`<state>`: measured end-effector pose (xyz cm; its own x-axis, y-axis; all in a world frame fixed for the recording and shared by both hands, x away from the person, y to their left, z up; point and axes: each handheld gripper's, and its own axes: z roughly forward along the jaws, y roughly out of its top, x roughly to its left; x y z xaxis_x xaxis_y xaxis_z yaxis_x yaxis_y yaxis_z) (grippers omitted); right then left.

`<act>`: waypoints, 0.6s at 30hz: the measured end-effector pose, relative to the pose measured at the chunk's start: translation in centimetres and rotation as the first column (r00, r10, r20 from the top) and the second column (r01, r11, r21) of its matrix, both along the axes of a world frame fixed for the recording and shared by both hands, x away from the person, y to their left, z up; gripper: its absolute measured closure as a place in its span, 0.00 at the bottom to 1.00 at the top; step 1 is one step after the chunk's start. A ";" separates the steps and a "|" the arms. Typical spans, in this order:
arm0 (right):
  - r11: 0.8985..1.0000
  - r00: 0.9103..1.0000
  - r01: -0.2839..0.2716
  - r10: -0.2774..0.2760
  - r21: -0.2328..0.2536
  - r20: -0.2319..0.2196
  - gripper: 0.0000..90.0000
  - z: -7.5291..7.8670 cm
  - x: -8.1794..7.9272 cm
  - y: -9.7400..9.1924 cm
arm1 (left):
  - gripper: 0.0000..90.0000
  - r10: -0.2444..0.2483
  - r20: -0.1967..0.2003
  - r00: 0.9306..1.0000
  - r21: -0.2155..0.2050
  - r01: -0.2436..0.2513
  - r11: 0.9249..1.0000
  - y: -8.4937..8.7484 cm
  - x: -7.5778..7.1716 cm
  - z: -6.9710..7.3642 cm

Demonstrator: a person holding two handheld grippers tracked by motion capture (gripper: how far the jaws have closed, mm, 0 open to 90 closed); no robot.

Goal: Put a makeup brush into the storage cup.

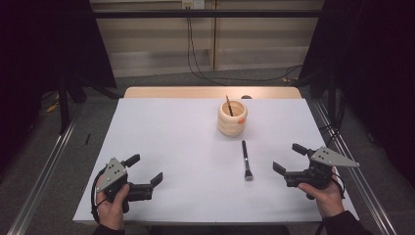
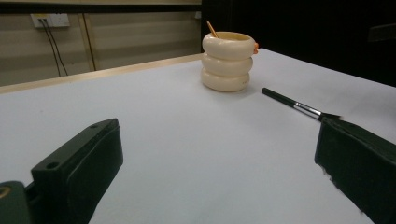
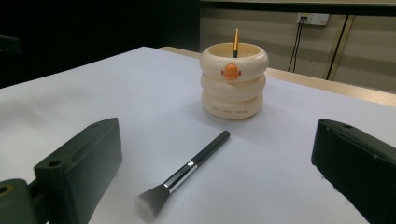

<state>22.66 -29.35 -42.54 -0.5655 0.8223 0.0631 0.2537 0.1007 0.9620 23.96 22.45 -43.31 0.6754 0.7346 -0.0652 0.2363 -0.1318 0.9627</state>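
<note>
1. A flat-headed makeup brush with a black handle and silver ferrule is seen lying flat on the white table top, just on the near side of a cream holder shaped like three stacked rings. Brush and holder are apart, not touching.

2. The brush's long axis is noted as running almost straight away from the person: bristle end toward the near edge, handle tip pointing at the holder.

3. A thin orange-tipped stick is already seen standing in the holder, leaning on the rim.

4. The right gripper is held just right of the brush, both jaws spread wide and nothing between them. In the right gripper view the brush lies low between the jaws, bristles nearest, handle slanting up toward the holder.

5. The left gripper is held well apart from the brush, toward the left near corner, its jaws likewise spread and empty. In the left gripper view the brush is partly hidden behind the jaw on the right of that view.

6. Judgement: the right gripper is the nearer one; a short reach to its left would be called for, with the jaws set across the handle rather than along it.
</note>
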 end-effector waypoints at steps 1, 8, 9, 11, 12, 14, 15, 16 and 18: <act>1.000 1.000 -0.002 0.002 -0.001 -0.001 0.02 0.1 0.0 0.0 | 0.01 -0.006 0.001 1.000 0.003 0.006 1.000 0.1 0.0 0.0; 1.000 1.000 -0.007 0.007 0.008 -0.008 0.02 0.4 1.0 0.5 | 0.01 0.002 0.001 1.000 0.000 -0.002 1.000 0.2 0.1 0.0; 1.000 1.000 -0.009 0.009 -0.002 0.001 0.02 0.4 1.1 0.6 | 0.01 -0.003 0.001 1.000 -0.003 0.003 1.000 0.2 0.1 0.0; 1.000 1.000 -0.009 0.009 0.000 0.013 0.02 0.6 1.5 1.0 | 0.01 -0.005 0.003 1.000 -0.006 0.005 1.000 0.1 0.1 0.0; 1.000 1.000 -0.017 0.017 -0.004 0.010 0.02 0.7 1.7 1.2 | 0.01 -0.001 0.004 1.000 -0.002 0.001 1.000 0.1 0.1 0.0; 1.000 1.000 -0.014 0.015 -0.015 0.020 0.02 0.7 1.9 1.4 | 0.01 -0.005 0.006 1.000 -0.003 0.005 1.000 0.1 0.1 0.0; 1.000 1.000 -0.007 0.007 -0.015 0.018 0.02 0.7 2.1 1.6 | 0.01 -0.004 0.006 1.000 -0.001 0.004 1.000 0.1 0.1 0.0; 1.000 1.000 -0.012 0.013 -0.014 0.020 0.02 0.7 2.2 1.7 | 0.01 -0.006 0.008 1.000 0.001 0.006 1.000 0.2 0.1 0.0; 1.000 1.000 -0.008 0.008 -0.011 0.027 0.02 0.7 2.5 1.7 | 0.01 -0.003 0.007 1.000 0.003 0.003 1.000 0.2 0.1 0.0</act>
